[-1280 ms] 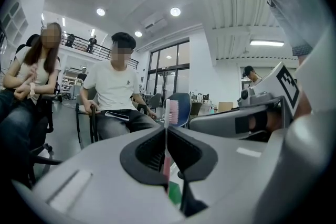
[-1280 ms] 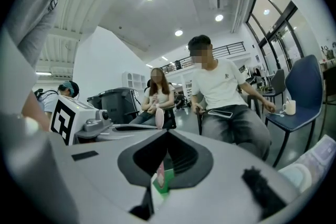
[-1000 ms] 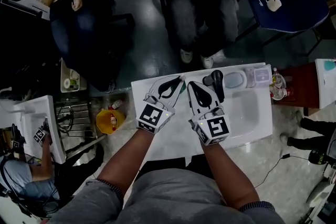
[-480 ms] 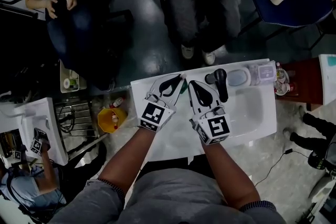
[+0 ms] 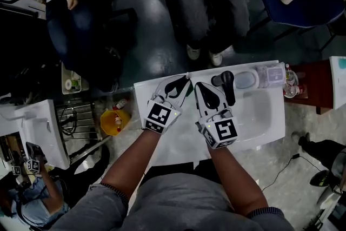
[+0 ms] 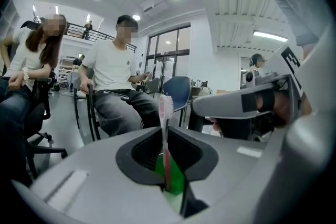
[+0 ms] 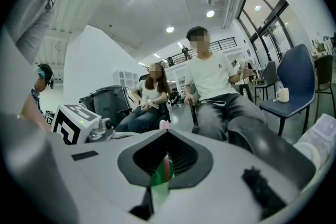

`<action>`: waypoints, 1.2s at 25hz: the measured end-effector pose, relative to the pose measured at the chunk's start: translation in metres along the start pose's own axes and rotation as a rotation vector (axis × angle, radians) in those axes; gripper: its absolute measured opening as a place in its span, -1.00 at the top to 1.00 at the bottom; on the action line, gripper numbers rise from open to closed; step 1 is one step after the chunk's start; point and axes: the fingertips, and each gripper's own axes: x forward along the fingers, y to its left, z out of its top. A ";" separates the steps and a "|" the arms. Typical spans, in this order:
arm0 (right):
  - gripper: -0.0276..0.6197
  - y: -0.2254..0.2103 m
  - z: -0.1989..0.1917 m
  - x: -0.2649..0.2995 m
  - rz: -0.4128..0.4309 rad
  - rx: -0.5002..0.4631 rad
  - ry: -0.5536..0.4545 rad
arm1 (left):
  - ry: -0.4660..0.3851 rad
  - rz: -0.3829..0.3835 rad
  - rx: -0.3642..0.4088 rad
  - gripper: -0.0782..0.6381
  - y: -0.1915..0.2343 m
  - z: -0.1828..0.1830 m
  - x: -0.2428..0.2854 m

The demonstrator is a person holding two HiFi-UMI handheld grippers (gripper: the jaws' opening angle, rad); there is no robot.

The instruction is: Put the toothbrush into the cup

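Note:
A pink toothbrush [image 6: 165, 113] stands upright between the jaw tips of my left gripper [image 6: 164, 127], which is shut on its handle. The handle's lower end runs down in front of a green cup [image 6: 174, 178] seen through the jaw opening. In the head view the cup [image 5: 188, 90] shows as a green sliver between my left gripper [image 5: 186, 80] and right gripper [image 5: 197, 85], at the back of the white counter [image 5: 162, 151]. In the right gripper view my right gripper [image 7: 167, 132] has its tips together. Past them I see the cup [image 7: 157, 176] and the brush head [image 7: 164, 124].
A black faucet [image 5: 227, 85] stands just right of my right gripper, above the sink basin [image 5: 257, 111]. A soap dish [image 5: 244, 80] and a clear box [image 5: 268, 75] sit along the counter's back edge. Seated people [image 5: 211, 2] are just beyond the counter. A yellow bucket [image 5: 113, 123] is on the floor to the left.
Both grippers have stayed almost still beside the cup. Only the seated people and the view beyond the counter have shifted slightly.

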 end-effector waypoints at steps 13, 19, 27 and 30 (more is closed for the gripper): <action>0.87 0.002 0.012 -0.008 0.028 -0.012 -0.012 | -0.020 0.046 -0.023 0.53 0.002 0.011 -0.013; 0.87 0.021 0.033 -0.023 0.093 -0.034 -0.015 | -0.100 0.053 -0.034 0.54 -0.012 0.053 -0.052; 0.87 0.056 0.076 -0.054 0.251 -0.099 -0.049 | -0.200 0.028 0.022 0.64 -0.042 0.106 -0.097; 0.87 0.067 0.086 -0.072 0.290 -0.119 -0.050 | -0.213 0.001 -0.014 0.75 -0.063 0.122 -0.110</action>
